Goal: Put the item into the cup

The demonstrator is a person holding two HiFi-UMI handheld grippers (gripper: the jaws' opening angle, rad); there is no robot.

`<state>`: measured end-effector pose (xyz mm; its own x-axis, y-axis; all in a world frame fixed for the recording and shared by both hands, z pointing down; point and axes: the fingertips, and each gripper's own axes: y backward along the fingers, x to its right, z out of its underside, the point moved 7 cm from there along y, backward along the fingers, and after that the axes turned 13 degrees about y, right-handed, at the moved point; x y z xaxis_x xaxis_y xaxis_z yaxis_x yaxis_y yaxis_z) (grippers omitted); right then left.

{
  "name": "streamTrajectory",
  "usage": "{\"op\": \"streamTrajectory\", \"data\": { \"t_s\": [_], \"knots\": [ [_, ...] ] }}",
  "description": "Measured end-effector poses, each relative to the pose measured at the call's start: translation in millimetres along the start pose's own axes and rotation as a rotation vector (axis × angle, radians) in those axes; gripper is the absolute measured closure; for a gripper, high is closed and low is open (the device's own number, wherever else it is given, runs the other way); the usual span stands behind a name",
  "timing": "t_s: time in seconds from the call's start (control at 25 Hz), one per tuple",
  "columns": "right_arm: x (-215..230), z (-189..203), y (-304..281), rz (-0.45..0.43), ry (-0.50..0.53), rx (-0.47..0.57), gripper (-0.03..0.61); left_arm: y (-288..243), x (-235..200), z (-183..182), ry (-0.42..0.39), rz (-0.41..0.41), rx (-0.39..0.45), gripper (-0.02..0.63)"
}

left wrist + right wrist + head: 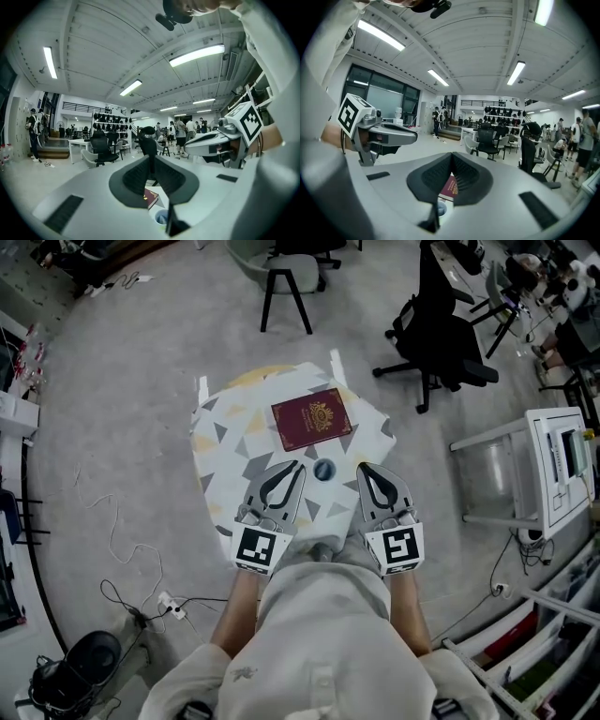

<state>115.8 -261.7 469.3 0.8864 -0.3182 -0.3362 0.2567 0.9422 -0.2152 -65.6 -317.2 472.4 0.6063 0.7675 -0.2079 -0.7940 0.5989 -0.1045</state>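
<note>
L gripper [296, 468] & R gripper [365, 470] both have jaws together, nothing held, low over the table [217, 474]. Cup [324, 470] stands btwn their tips. Red booklet [311, 418] lies flat just beyond it.

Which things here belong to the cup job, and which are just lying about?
Job: cup; left gripper and right gripper, jaws together, holding nothing. No small item for the cup can be made out.
Lying about: maroon booklet; black office chair; stool.
</note>
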Motion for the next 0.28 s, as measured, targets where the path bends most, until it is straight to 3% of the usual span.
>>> {"op": "streamTrajectory", "data": {
  "t_s": [0.28],
  "knots": [
    [-5.4,-1.2,14.0,0.018,-0.010,-0.019,0.572,6.7,6.5,-1.0,-0.006,0.009,-0.017,0.565]
  ]
}}
